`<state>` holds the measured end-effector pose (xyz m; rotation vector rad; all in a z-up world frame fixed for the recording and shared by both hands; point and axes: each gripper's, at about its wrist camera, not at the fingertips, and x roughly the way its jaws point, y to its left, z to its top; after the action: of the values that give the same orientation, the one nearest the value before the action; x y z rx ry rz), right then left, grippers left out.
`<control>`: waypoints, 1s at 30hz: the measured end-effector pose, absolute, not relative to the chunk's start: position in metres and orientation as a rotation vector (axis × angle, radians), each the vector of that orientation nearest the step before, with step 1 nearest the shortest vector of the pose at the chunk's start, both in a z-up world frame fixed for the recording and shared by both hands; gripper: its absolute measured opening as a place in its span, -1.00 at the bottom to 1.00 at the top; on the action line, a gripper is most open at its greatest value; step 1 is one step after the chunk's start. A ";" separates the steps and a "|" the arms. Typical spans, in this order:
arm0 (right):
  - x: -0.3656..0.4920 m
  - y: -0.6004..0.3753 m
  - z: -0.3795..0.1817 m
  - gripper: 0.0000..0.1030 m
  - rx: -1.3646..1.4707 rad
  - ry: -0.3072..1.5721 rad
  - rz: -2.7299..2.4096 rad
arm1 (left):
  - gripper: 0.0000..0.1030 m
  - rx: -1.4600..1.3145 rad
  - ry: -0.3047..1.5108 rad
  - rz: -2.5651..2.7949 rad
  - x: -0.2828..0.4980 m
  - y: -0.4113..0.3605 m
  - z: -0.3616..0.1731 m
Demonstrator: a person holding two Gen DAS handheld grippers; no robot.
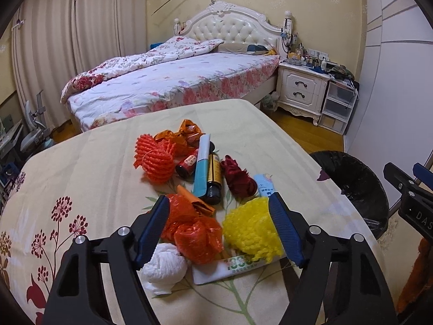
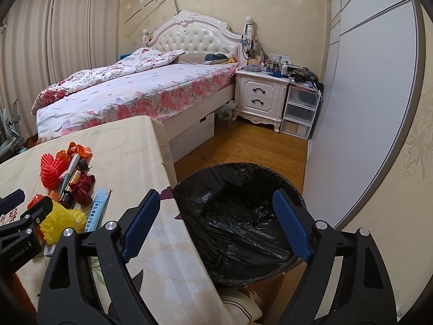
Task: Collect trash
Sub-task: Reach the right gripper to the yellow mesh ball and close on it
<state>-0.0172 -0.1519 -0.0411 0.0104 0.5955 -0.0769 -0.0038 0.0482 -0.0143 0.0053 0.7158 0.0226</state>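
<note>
yellow foam net [image 1: 250,228], orange mesh [image 1: 194,233], black bin liner [image 2: 238,216], floral tablecloth [image 1: 67,189]

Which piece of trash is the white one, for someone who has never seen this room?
Start at the cloth-covered table in front of the bed. At the near end of its trash pile, below the orange mesh bag, lies the white wad. It is the only plain white, crumpled lump among brightly coloured pieces.
</note>
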 end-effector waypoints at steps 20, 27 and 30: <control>-0.014 -0.104 -0.031 0.41 -0.014 0.632 0.103 | 0.35 -0.057 0.746 0.089 -0.013 0.109 -0.007; -0.022 -0.070 -0.028 0.51 -0.020 0.643 0.217 | 0.35 -0.066 0.747 0.137 -0.024 0.132 -0.009; -0.025 -0.056 -0.027 0.57 -0.022 0.643 0.252 | 0.35 -0.067 0.751 0.166 -0.028 0.144 -0.012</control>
<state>-0.0248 -0.0560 -0.0272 -0.0225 0.6429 0.2521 -0.0275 0.1443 -0.0117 -0.0671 0.7512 0.1657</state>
